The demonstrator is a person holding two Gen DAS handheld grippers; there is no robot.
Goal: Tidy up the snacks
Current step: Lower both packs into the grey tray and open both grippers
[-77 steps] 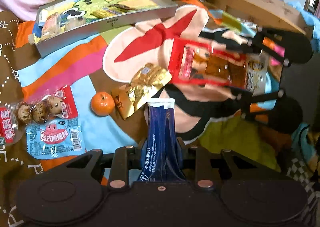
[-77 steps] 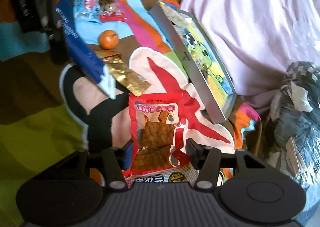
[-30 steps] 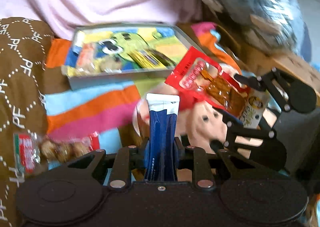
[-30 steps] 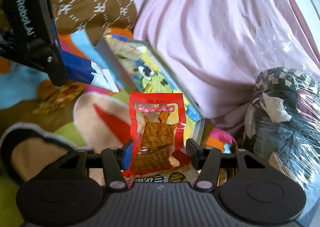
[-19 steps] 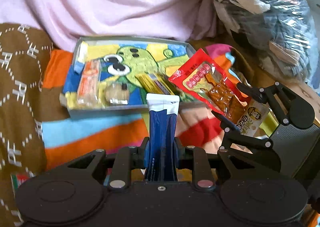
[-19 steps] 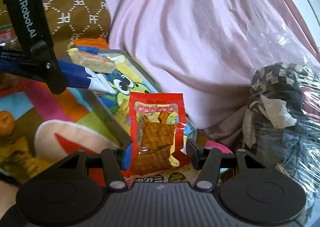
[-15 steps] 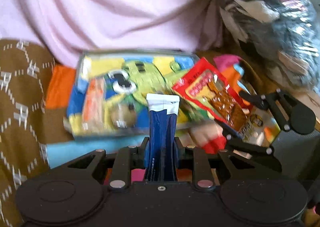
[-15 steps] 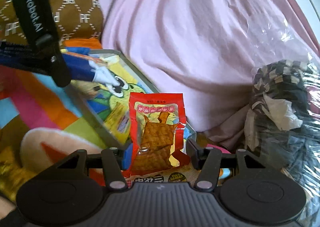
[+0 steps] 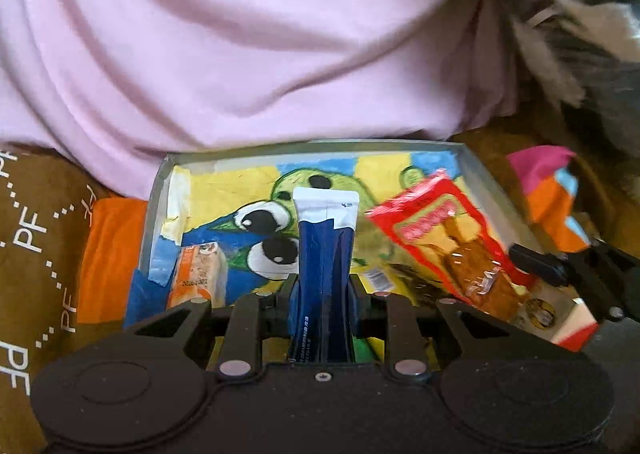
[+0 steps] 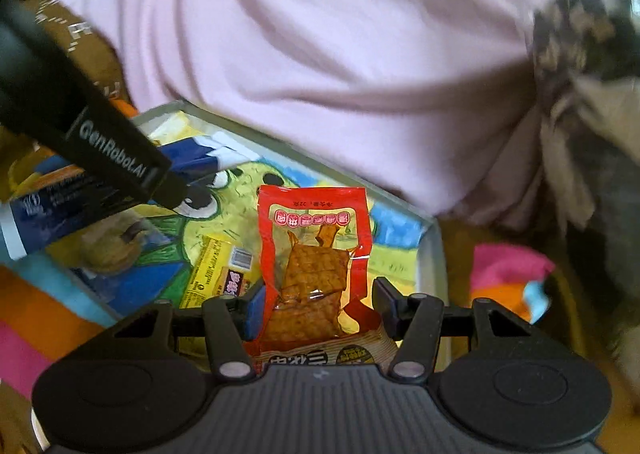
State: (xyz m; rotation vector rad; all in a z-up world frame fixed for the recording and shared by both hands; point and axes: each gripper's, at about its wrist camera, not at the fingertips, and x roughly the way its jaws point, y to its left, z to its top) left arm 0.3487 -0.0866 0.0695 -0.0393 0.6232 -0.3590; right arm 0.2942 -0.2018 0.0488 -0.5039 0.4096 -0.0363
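My left claw [image 9: 322, 290] pinches the blue pouch [image 9: 325, 254], its long axis pointing straight ahead over the tray [image 9: 158, 190]. My right claw [image 10: 316, 304] grips the red pack [image 10: 314, 254], also above the tray, right of the pouch.

Glossy wrappers over a metal tray and soft cloth

The blue sachet [image 9: 324, 254] looks like smooth, shiny plastic film, and the red snack pack [image 10: 316, 254] is glossy with a clear window. The tray [image 9: 476, 166] has dull grey metal-looking walls and a matt printed floor. The pink fabric [image 9: 248, 38] is soft, matt cloth. Both the left hand-held gripper [image 9: 322, 294] and the right hand-held gripper [image 10: 316, 306] are matt black plastic, their bodies finely textured.
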